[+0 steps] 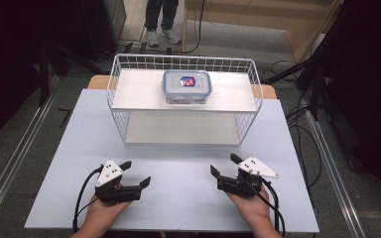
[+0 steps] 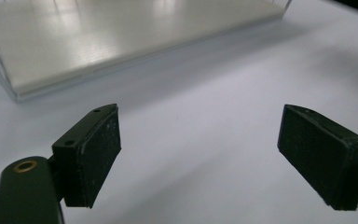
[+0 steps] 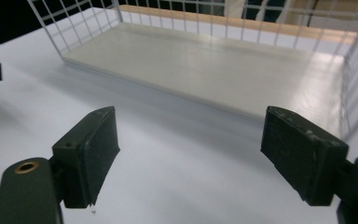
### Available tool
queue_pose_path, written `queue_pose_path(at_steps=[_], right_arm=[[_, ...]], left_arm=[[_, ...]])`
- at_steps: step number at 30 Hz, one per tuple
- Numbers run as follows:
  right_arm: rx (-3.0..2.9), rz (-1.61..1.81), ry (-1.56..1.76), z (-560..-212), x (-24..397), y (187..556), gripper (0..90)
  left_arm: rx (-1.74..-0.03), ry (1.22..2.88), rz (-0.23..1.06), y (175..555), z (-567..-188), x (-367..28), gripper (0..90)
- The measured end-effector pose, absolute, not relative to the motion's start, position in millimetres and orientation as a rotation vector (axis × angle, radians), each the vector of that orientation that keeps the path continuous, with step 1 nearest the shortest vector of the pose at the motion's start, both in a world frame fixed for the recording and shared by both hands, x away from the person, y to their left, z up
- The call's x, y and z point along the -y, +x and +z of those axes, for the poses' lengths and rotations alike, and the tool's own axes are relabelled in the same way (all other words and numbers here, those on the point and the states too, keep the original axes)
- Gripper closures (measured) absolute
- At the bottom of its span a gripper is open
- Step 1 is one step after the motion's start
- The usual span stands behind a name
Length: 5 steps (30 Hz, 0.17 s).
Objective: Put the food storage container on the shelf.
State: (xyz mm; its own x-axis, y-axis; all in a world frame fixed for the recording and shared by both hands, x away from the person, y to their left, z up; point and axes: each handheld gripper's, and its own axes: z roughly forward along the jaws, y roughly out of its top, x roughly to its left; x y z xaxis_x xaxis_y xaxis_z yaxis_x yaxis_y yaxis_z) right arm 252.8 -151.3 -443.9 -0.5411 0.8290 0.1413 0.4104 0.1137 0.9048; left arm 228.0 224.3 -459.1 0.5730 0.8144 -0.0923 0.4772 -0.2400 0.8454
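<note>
Apparently the start step is shown: nothing is held. The left gripper [image 1: 137, 173] and the right gripper [image 1: 223, 165] are rested low on the tabletop [image 1: 178, 163], on the near side of the wire rack [image 1: 117, 74] and well apart from it. The fingers [image 2: 93, 154] of the left gripper are spread wide with bare tabletop between them; the right gripper's fingers [image 3: 93, 149] are spread likewise. The lidded container [image 1: 187, 86] is seen on the rack's upper shelf [image 1: 139, 91], near that shelf's middle, upright, lid on, apart from the wire walls.

Next move, as judged: a reach forward and up to the container is called for, likely both grippers, one to each side of it. The rack's front is open at the lower shelf [image 3: 205, 65], but the upper shelf is rimmed by wire at back and sides, so entry from the front or from above is needed. Open room is left on the upper shelf to both sides of the container. Risk: wire rim or front shelf edge clipped on approach.
</note>
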Motion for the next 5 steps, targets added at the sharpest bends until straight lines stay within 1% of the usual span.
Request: queue_pose_path(at_steps=[1,2,5], right_arm=[[-1.997,1.410,1.204,-444,151,253,18.8],[-1.996,1.377,1.204,-459,155,247,17.5],[-2.034,1.319,1.183,-463,156,246,16.7]], left_arm=[[-1.044,1.892,0.464,228,-459,-224,12.7],[-1.050,1.910,0.470,230,-462,-223,11.2],[-1.056,1.892,0.469,230,-461,-223,10.5]])
